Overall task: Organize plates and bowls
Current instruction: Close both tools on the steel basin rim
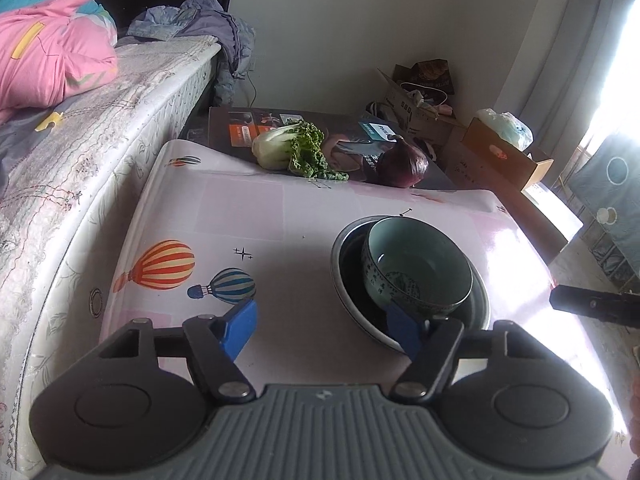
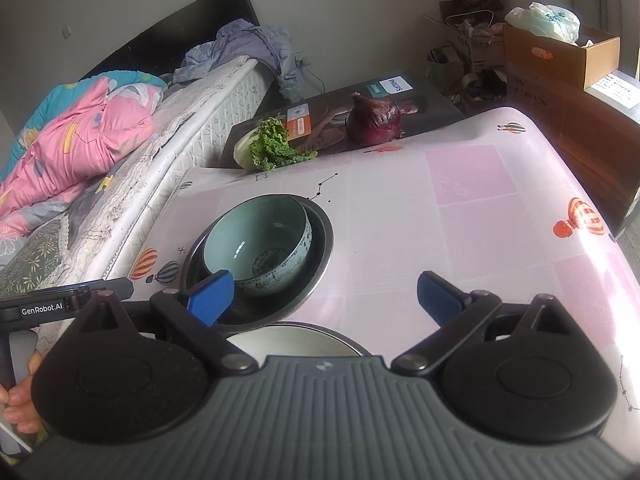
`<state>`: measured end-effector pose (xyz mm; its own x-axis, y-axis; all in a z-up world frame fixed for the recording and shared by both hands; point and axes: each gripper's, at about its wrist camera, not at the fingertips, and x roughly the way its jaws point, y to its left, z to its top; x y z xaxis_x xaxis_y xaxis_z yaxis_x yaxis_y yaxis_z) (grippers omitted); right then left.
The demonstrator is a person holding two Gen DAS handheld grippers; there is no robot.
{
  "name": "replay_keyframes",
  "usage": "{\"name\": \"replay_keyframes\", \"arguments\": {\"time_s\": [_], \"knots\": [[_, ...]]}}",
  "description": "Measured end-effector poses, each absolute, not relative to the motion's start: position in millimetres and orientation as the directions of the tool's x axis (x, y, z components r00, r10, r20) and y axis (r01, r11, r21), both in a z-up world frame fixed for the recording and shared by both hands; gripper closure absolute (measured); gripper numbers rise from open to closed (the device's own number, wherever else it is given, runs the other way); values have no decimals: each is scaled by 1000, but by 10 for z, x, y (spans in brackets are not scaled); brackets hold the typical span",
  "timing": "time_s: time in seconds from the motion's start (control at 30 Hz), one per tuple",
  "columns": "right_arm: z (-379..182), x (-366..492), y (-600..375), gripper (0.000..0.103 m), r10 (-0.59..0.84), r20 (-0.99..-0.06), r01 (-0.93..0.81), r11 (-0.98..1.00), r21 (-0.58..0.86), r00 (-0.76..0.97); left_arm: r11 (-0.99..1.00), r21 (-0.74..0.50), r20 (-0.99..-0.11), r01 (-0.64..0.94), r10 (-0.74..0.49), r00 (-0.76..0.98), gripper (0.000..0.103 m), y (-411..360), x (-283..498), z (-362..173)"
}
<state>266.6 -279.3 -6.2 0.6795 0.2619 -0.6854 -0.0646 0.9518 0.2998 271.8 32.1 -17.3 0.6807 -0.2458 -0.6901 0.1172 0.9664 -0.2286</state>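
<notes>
Celadon bowl (image 2: 260,240) sits nested in our steel basin (image 2: 320,248) on the balloon-print table (image 2: 460,208), stacked to save room; left gripper (image 1: 324,328) and right gripper (image 2: 326,296) both gape empty

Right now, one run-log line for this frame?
stage: bowl nested | ceramic bowl in metal bowl | left gripper open, empty | right gripper open, empty | plate near edge

Bowl (image 1: 416,268) in metal basin (image 1: 348,280), basin on counter (image 1: 280,220). Plate (image 2: 292,340) on counter, just before basin. Cabbage (image 1: 292,150) left of onion (image 1: 402,162), both on box (image 1: 240,128) behind counter. Bed (image 1: 80,160) left of counter.
</notes>
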Motion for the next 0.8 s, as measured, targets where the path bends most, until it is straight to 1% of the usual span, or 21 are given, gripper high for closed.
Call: {"name": "replay_keyframes", "arguments": {"time_s": [0.07,0.1,0.17,0.2,0.27,0.3,0.33,0.37,0.47,0.53,0.57,0.67,0.8], "knots": [[-114,2838,-2813,15,270,-700,-55,948,313,661,961,-250,-697,120,-264,666,38,296,2835,-207],[-141,2905,-2818,17,276,-707,-53,946,321,651,959,-257,-701,122,-272,659,41,283,2884,-226],[-239,3083,-2830,27,295,-726,-42,937,346,621,955,-270,-713,123,-284,641,46,250,2976,-279],[-289,3158,-2828,29,304,-735,-38,934,355,606,954,-271,-717,127,-288,634,49,232,3009,-301],[-420,3299,-2810,42,322,-751,-30,927,375,576,953,-271,-731,131,-293,616,55,193,3070,-357],[-471,3356,-2806,44,328,-759,-24,924,382,563,953,-273,-738,134,-296,606,60,176,3096,-380],[-523,3399,-2803,49,341,-761,-23,918,395,552,952,-274,-746,135,-299,596,64,162,3120,-403],[-558,3436,-2804,53,352,-763,-21,914,406,543,951,-277,-754,136,-303,583,65,148,3142,-431],[-654,3520,-2794,58,375,-766,-22,904,428,523,953,-270,-769,136,-299,565,70,114,3187,-488],[-693,3566,-2775,62,379,-769,-23,903,430,514,955,-265,-778,133,-293,556,75,100,3207,-521],[-709,3587,-2769,66,384,-770,-25,901,432,509,954,-270,-779,134,-298,552,75,98,3219,-535],[-757,3650,-2750,72,388,-779,-29,902,431,493,954,-268,-784,132,-296,545,79,68,3261,-552],[-854,3738,-2753,76,393,-789,-15,899,438,472,959,-253,-796,129,-282,536,80,26,3324,-579]]}}
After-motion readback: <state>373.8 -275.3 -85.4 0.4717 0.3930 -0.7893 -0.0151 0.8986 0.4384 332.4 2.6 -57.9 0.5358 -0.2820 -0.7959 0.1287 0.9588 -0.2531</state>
